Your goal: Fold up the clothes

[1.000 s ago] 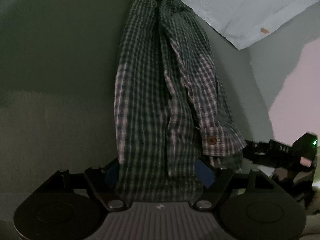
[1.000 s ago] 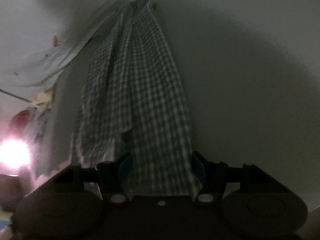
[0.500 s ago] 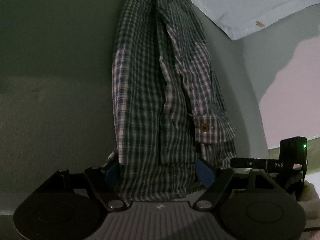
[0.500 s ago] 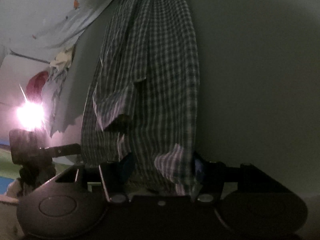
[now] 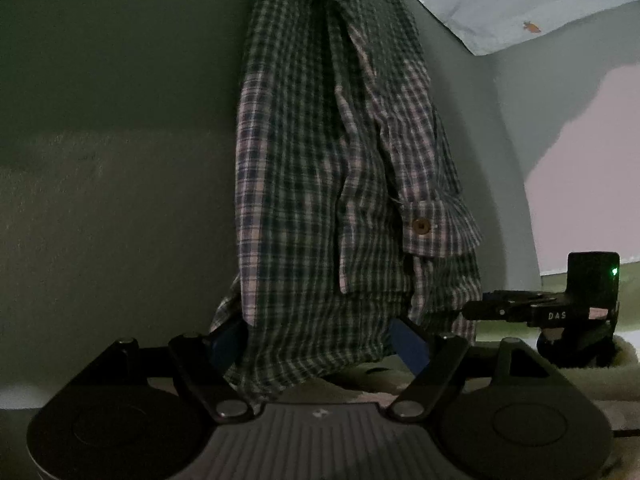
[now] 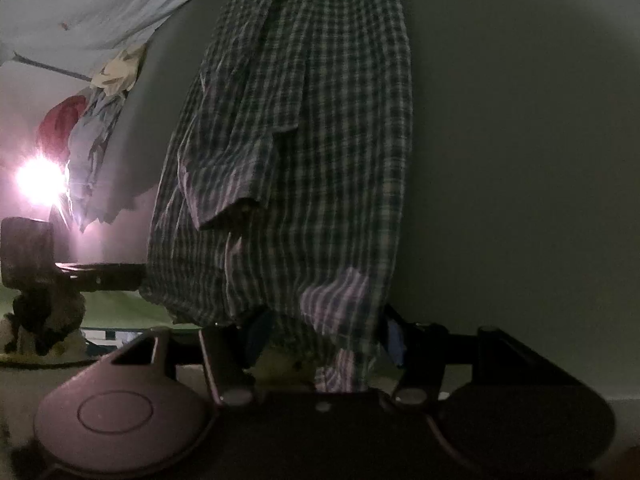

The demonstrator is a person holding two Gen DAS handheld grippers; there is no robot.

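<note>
A dark plaid shirt (image 5: 320,184) hangs stretched from my left gripper (image 5: 320,344), which is shut on its hem. A cuff with a brown button (image 5: 421,225) hangs at the shirt's right side. In the right wrist view the same plaid shirt (image 6: 304,152) runs up from my right gripper (image 6: 324,340), shut on the cloth, with a folded sleeve end (image 6: 228,208) at left. Each gripper shows in the other's view: the right gripper at right (image 5: 552,312), the left gripper at left (image 6: 60,272).
A grey-green surface (image 5: 120,160) lies behind the shirt. A pale blue printed cloth (image 5: 520,0) sits at the upper right. A heap of clothes, red, blue and cream, (image 6: 92,112) and a bright lamp (image 6: 38,180) show at left.
Both grippers have lifted and tilted, raising the held end of the shirt. The shirt now hangs freer and bunched, and each gripper has come into the other's view.
</note>
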